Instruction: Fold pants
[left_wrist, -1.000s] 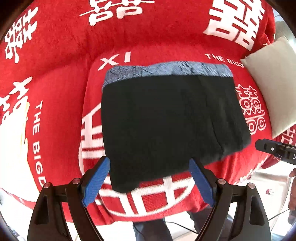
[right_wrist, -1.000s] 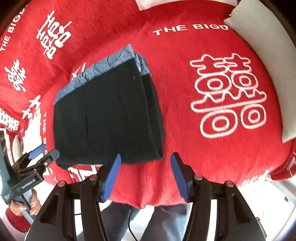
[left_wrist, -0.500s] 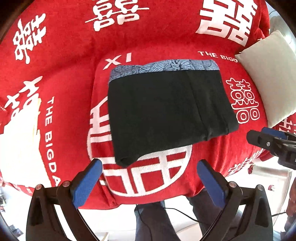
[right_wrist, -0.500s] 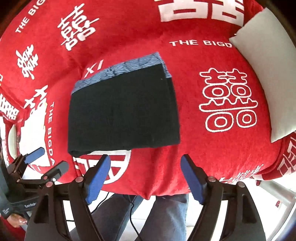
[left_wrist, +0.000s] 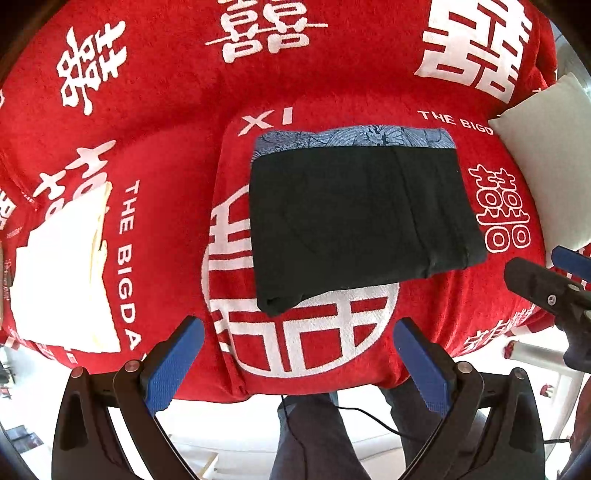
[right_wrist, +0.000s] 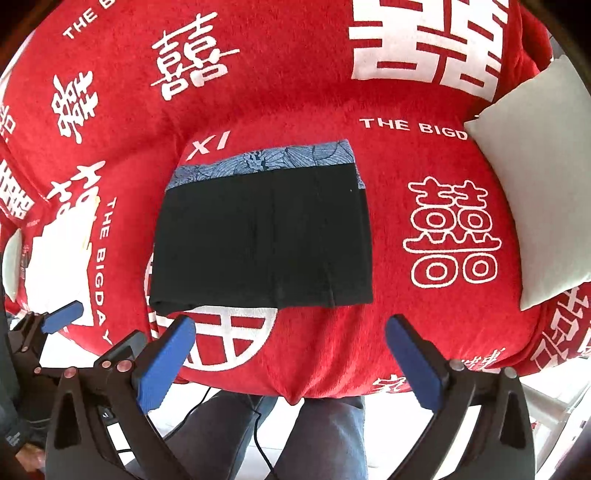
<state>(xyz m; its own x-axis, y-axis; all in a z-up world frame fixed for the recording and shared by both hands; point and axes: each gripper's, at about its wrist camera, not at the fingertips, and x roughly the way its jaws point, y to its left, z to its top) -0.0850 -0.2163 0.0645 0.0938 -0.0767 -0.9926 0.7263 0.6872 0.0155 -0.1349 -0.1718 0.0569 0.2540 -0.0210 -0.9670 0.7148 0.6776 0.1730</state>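
The black pants (left_wrist: 362, 218) lie folded into a flat rectangle on the red cover (left_wrist: 147, 147), with the blue patterned waistband along the far edge. In the right wrist view the pants (right_wrist: 262, 240) sit just beyond the fingers. My left gripper (left_wrist: 295, 328) is open above the cover, on the near side of the pants, with nothing between its blue pads. My right gripper (right_wrist: 290, 325) hangs near the pants' front edge; its jaws are opening and hold nothing. Neither gripper touches the cloth.
A white pillow (left_wrist: 546, 166) leans at the right, also in the right wrist view (right_wrist: 535, 177). A cream folded cloth (left_wrist: 62, 273) lies at the left. The person's trouser legs (right_wrist: 325, 435) and a thin cable stand below the cover's front edge.
Both grippers have risen and drawn back from the pants' near edge. Their jaws have spread wider. The pants have stayed flat where they lay.
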